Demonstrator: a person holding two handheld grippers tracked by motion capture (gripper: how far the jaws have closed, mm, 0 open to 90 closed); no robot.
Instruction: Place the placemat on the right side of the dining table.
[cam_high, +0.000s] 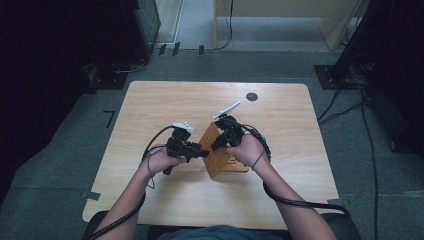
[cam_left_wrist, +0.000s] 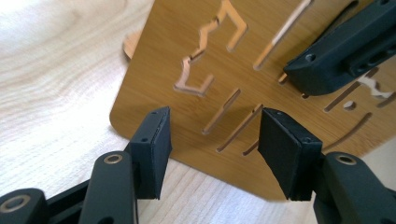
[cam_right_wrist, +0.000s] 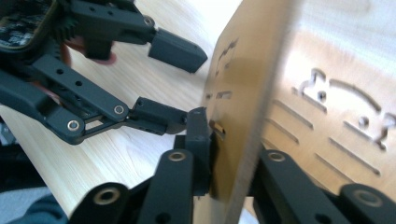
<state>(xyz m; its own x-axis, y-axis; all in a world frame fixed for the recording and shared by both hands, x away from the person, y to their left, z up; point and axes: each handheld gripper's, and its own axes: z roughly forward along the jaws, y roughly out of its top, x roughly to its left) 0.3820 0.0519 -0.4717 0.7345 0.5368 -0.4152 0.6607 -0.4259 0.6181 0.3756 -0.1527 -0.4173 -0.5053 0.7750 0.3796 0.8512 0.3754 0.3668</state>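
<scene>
Here, w/ a person seated at a light wood desk (cam_high: 165, 100), we see the right tongs (cam_high: 218, 143) clamped on the edge of a thin brown cut-out wooden panel (cam_high: 216, 161), held tilted up near the desk's centre. Left tongs (cam_high: 204, 152) sit part-open just beside the panel's face, pads (cam_left_wrist: 154, 140) apart & gripping nothing. A dark round grommet (cam_high: 252, 96) marks the desk's far side. Grey carpet (cam_high: 75, 165) surrounds it; black cables (cam_high: 345, 107) trail at right, dark equipment stands to both sides.
</scene>
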